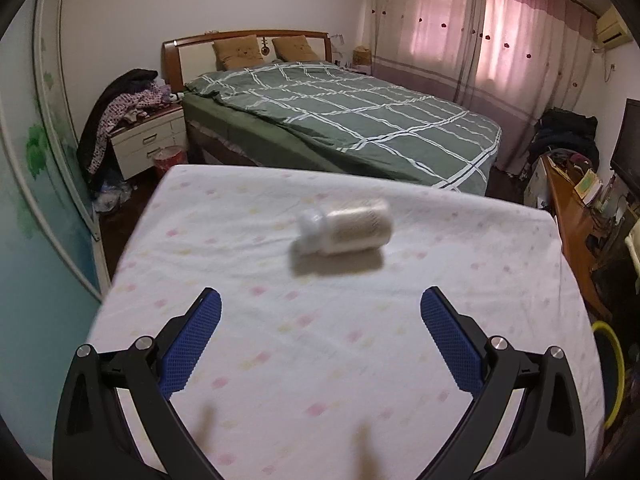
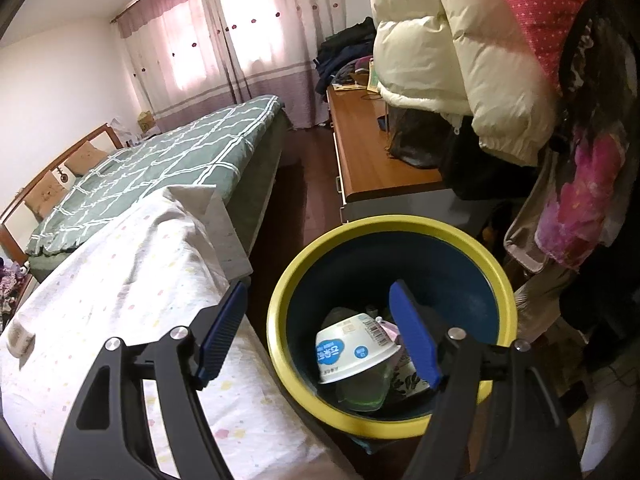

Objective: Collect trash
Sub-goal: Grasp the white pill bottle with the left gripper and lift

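Note:
A small white plastic bottle (image 1: 345,227) with a white cap lies on its side on the table's white dotted cloth (image 1: 280,340), cap to the left. My left gripper (image 1: 320,300) is open and empty, just short of the bottle. My right gripper (image 2: 316,292) is open and empty above the trash bin (image 2: 296,276), dark blue with a yellow rim. A white paper bowl (image 2: 352,350) lies upturned in the bin on other trash. The bottle shows at the far left of the right wrist view (image 2: 18,338). The bin's yellow rim shows at the right of the left wrist view (image 1: 614,364).
A bed with a green checked cover (image 1: 360,120) stands beyond the table. A nightstand (image 1: 148,140) piled with clothes is at the left. A wooden desk (image 2: 368,152) and hanging coats (image 2: 460,60) crowd the right, close behind the bin.

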`<state>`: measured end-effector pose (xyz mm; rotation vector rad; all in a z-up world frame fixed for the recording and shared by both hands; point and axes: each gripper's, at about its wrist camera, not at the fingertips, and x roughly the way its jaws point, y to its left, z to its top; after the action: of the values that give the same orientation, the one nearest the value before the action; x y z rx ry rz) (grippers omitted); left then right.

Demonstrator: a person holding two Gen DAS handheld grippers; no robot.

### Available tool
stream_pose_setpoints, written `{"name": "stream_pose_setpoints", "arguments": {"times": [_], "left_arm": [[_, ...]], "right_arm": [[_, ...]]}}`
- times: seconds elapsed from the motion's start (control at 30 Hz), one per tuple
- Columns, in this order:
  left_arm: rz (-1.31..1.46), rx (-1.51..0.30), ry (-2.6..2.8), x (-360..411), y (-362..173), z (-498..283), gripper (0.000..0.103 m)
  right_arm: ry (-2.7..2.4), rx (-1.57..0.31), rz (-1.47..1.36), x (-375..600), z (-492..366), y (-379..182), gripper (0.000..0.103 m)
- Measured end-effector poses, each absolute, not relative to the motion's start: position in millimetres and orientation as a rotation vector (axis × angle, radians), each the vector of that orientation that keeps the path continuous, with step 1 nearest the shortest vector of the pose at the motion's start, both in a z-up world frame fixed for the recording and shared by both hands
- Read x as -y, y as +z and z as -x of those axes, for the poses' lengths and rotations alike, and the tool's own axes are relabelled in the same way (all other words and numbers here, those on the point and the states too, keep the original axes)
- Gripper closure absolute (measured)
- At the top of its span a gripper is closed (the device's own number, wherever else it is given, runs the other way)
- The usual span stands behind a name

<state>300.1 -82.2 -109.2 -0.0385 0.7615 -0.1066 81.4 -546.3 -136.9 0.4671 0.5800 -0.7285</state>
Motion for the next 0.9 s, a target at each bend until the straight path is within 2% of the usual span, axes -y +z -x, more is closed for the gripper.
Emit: {"name": "stream_pose_setpoints", "arguments": {"times": [0.3, 0.57, 0.77, 0.83, 0.9], "left_arm": [[0.017, -0.775, -0.019, 125, -125, -376, 0.005], [0.087, -0.878, 0.013, 124, -151, -425, 0.005], [0.081, -0.887, 0.034, 126, -166, -441, 0.005], [0.091, -0.892, 0.034, 124, -170, -445, 0.015], [0.105, -0.904, 0.024, 122, -174, -446, 0.017]], "right_arm": [[-0.699, -0.567, -0.473, 545, -82, -136, 0.033], [-0.686, -0.574, -0.48, 547, -84, -138, 0.033], [-0.681, -0.577, -0.482, 546, -85, -138, 0.033], [-0.68, -0.575, -0.483, 547, -86, -139, 0.033], [-0.678, -0.574, -0.484, 547, -86, -139, 0.033]]}}
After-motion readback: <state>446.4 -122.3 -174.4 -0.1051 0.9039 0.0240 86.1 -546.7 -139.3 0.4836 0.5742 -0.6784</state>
